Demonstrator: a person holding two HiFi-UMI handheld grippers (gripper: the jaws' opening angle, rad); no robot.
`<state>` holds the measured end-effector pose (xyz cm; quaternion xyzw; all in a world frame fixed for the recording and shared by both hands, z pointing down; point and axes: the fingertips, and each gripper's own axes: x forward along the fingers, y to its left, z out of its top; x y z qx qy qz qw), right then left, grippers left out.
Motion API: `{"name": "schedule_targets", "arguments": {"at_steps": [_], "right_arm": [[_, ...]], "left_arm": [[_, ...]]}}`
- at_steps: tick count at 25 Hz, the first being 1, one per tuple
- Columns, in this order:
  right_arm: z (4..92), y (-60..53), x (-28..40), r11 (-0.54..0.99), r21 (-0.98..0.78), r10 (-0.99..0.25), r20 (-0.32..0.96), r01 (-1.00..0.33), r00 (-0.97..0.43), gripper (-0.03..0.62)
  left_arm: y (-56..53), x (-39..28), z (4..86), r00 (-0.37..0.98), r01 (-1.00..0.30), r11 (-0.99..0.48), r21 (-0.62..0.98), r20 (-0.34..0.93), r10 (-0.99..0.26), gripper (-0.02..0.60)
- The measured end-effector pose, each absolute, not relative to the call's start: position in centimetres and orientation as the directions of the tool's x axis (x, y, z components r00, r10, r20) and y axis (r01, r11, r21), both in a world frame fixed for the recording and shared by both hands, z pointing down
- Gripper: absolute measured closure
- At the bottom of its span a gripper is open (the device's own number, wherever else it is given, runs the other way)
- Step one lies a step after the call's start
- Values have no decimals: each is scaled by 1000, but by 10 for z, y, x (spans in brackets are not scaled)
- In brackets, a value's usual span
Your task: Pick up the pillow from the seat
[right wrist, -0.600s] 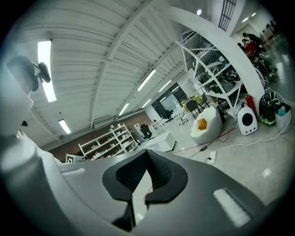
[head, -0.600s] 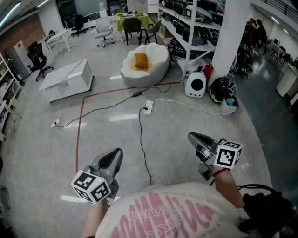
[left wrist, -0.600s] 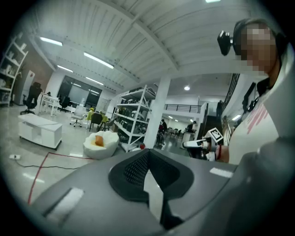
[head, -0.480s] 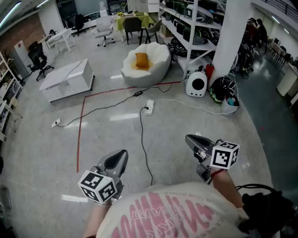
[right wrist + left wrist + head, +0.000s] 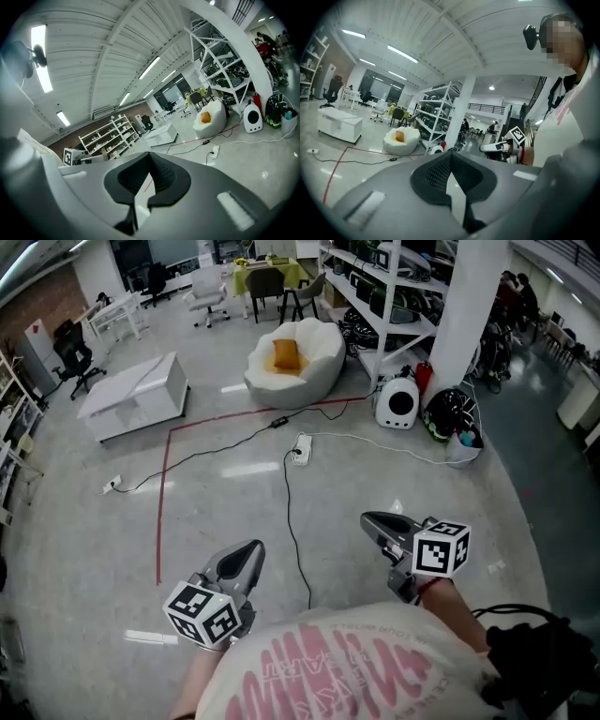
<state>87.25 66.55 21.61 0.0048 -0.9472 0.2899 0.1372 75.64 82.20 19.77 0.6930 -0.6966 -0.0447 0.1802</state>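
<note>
An orange pillow [image 5: 285, 354] lies in the hollow of a white beanbag seat [image 5: 309, 371] far across the floor. It also shows small in the left gripper view, pillow [image 5: 399, 136] on seat [image 5: 404, 143], and in the right gripper view, pillow [image 5: 205, 117] on seat [image 5: 213, 115]. My left gripper [image 5: 247, 553] is held low at the head view's bottom left, jaws shut and empty. My right gripper [image 5: 369, 519] at the bottom right is shut and empty too. Both point toward the seat from several steps away.
A black cable and a power strip [image 5: 300, 450] lie on the floor between me and the seat, beside a red tape line [image 5: 164, 493]. A white low cabinet [image 5: 136, 397] stands left. A white appliance [image 5: 398, 402], bags [image 5: 450, 418], a pillar [image 5: 469, 306] and shelves [image 5: 394, 287] stand right.
Both grippers have drifted a little toward the middle of the head view, and the floor has slid slightly in frame. Both stay shut and empty.
</note>
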Motion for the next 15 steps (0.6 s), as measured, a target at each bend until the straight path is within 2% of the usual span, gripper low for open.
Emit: {"name": "schedule_targets", "arguments": {"at_steps": [15], "right_arm": [[234, 697, 814, 783, -612, 34, 214, -107, -976, 588]], "left_arm": [[853, 706, 218, 32, -964, 23, 264, 201, -979, 568]]}}
